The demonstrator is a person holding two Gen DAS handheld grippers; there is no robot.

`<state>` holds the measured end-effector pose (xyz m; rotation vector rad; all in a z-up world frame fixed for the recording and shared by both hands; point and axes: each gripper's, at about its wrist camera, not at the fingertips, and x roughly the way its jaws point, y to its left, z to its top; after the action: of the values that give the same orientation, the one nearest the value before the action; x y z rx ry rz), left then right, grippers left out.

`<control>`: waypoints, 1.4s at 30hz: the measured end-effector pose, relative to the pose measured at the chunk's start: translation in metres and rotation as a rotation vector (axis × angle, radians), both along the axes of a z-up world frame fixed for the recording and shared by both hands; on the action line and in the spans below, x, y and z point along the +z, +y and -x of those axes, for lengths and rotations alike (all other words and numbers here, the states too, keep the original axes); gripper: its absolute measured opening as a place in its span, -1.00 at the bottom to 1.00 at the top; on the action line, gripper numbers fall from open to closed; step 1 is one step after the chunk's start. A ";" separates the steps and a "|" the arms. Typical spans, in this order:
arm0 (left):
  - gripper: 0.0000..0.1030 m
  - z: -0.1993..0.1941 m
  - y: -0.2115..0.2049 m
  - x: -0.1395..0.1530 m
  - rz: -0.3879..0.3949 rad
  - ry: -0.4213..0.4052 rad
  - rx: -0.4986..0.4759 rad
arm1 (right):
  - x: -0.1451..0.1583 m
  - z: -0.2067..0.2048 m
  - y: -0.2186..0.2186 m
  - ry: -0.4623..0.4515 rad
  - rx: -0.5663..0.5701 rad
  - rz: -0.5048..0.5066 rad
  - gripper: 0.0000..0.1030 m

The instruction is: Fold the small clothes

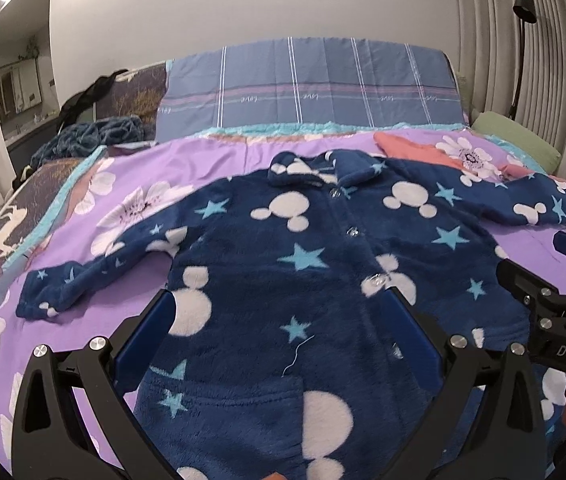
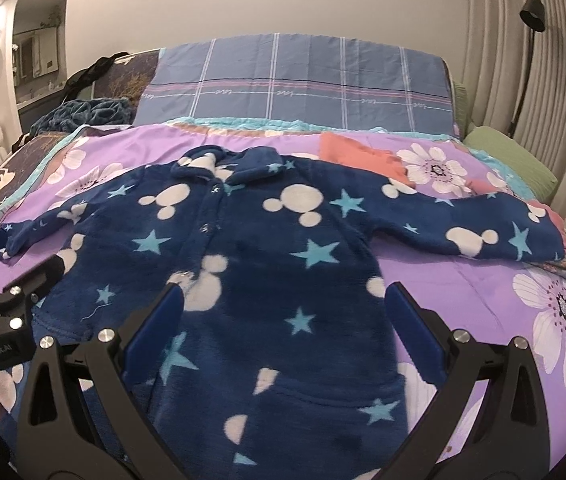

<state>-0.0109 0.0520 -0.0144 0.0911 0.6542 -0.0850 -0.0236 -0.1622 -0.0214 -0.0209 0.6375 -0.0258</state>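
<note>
One jacket (image 1: 283,264) flat, sleeves out | both your grippers, left (image 1: 279,312) and right (image 2: 283,304), spread, empty | risk: thick fleece slips, fold skews.

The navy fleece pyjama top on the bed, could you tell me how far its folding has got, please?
Done: the navy fleece pyjama top lies spread flat and buttoned on the purple floral bedspread. In hand: nothing; the left gripper and right gripper are open above it. Left: both sleeves are out and no fold is made.
</note>
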 end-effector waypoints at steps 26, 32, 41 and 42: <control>0.97 -0.010 0.012 -0.014 0.040 0.026 -0.007 | -0.011 -0.017 0.017 0.046 0.020 0.036 0.96; 0.97 -0.013 0.019 -0.020 0.100 0.068 -0.020 | -0.014 -0.019 0.015 0.054 0.012 0.041 0.96; 0.97 -0.012 0.025 -0.022 0.119 0.048 -0.032 | -0.022 -0.023 0.005 0.078 -0.022 0.020 0.96; 0.97 -0.013 0.028 -0.022 0.130 0.051 -0.036 | -0.023 -0.024 0.003 0.082 -0.031 0.019 0.96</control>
<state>0.0016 0.0796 -0.0362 -0.0252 0.6962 -0.1645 0.0005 -0.1592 -0.0445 -0.0309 0.7197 -0.0609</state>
